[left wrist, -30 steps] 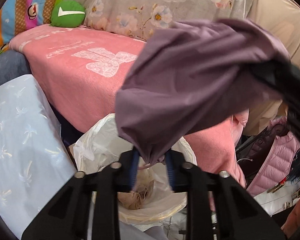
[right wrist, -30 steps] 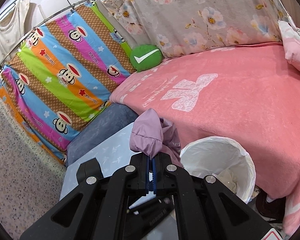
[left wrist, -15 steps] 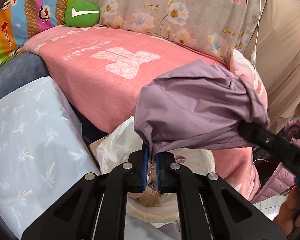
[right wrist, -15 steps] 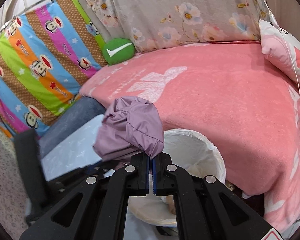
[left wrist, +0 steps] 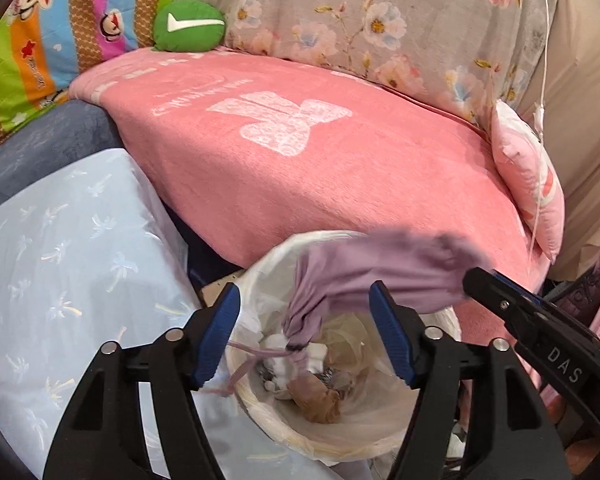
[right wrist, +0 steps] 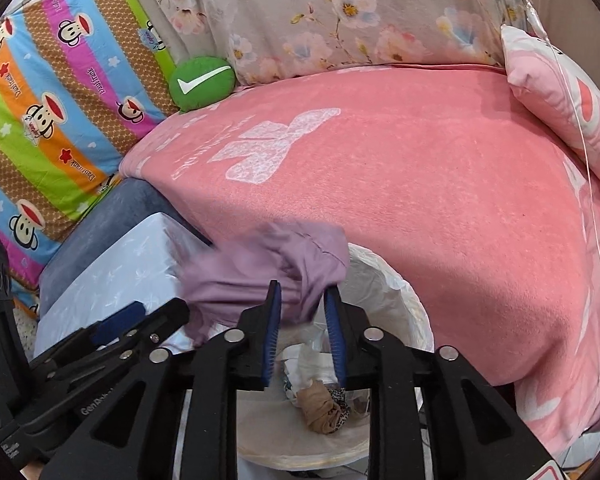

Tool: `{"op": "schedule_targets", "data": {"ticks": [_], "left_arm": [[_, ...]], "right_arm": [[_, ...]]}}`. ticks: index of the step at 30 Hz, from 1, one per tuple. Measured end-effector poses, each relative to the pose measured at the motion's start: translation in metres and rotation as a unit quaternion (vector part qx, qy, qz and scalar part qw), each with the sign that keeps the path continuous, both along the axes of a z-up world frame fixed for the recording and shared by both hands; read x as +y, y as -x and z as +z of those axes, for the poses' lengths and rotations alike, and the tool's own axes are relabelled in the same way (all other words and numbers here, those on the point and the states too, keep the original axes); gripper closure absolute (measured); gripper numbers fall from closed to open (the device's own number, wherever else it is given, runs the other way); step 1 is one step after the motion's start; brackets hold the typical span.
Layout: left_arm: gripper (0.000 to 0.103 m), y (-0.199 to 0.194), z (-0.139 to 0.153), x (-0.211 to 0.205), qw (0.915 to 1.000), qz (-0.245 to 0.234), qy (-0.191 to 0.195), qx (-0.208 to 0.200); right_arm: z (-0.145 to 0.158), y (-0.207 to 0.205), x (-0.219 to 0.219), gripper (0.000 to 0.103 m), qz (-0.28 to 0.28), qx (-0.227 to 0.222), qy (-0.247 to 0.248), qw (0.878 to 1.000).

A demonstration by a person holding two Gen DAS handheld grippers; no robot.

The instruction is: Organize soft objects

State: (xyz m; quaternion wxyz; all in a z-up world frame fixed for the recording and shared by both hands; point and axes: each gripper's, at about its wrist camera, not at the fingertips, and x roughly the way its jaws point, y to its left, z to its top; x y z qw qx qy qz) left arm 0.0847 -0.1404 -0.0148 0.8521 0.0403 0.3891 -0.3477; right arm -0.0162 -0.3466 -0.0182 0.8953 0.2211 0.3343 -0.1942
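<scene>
**Purple garment hangs over the lined bin, both jaws apart**

Nearest to the cameras, the left hand-held gripper (left wrist: 304, 334) has its blue-padded jaws spread wide, and nothing is between them. The right hand-held gripper (right wrist: 302, 336) is also parted, but less; a fold of the soft purple fabric garment (left wrist: 380, 276) lies in the gap, and I cannot tell if the pads touch it. The garment is blurred in both views. It looks thin and crumpled, with a gathered lower end and a thin cord (left wrist: 240, 364) hanging from it. Its body is draped above the near rim of the round white bin with a plastic liner (right wrist: 396, 292), and its lower end reaches inside.

The risks, as I judge them: the garment may catch on the bin rim and stay half outside, because most of its cloth is above the rim and not over the middle. The cord may also trail over the liner edge. Inside the bin lie paper scraps and a beige stocking-like cloth (right wrist: 320, 408), so the garment may get dirty.

Behind the bin is the pink blanket with a white print (right wrist: 420, 184) on the bed, and at its far edge a round green cushion with a white tick (right wrist: 202, 82).
</scene>
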Motion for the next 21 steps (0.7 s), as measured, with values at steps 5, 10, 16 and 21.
{"op": "schedule_targets", "data": {"ticks": [5,10,16,21], "left_arm": [[0.039,-0.004,-0.001,0.008,0.9996,0.025,-0.013,-0.005],[0.035,-0.001,0.003,0.016,0.9986,0.04,-0.027,-0.02],[0.034,0.007,0.004,0.022,0.9977,0.043,-0.042,-0.032],[0.03,0.014,0.004,0.028,0.9968,0.047,-0.053,-0.037]], "right_arm": [[-0.007,0.0,0.002,0.066,0.004,0.011,-0.003,1.0],[-0.008,0.001,0.012,0.066,0.016,0.019,-0.001,1.0],[-0.008,0.004,0.029,0.066,0.036,0.035,0.015,0.999],[-0.004,0.011,0.043,0.059,0.048,0.042,0.03,0.998]]}}
